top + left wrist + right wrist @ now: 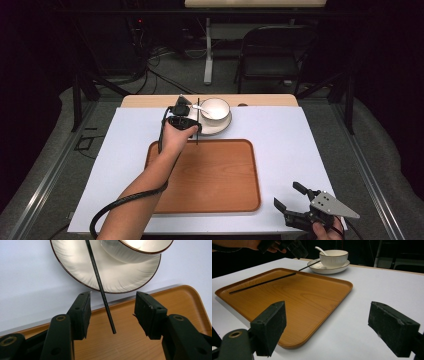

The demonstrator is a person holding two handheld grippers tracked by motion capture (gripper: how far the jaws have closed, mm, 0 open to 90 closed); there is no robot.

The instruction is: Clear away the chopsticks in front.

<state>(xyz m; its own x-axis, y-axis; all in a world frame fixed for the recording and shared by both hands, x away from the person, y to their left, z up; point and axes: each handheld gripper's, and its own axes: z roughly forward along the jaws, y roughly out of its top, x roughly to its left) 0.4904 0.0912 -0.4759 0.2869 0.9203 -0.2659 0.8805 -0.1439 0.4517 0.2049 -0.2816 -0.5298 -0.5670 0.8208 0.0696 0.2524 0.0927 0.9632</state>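
Observation:
A thin black chopstick [101, 290] leans on a white plate [112, 277], and its free end hangs over the far rim of a wooden tray [130, 340]. My left gripper [112, 296] straddles that chopstick [197, 135], jaws open, pads clear of it on both sides. On the plate [212, 131] stands a white bowl [216, 107] with a spoon [202, 110] in it. A second chopstick [262, 283] lies flat in the tray [294, 297] along its left side. My right gripper [286, 194] rests open and empty at the table's near right corner.
A white mat [290, 145] covers the table under the tray [215, 175]. The wooden table edge [150, 101] shows at the back. A black folding chair [275, 55] and a desk leg [208, 55] stand beyond the table on the dark floor.

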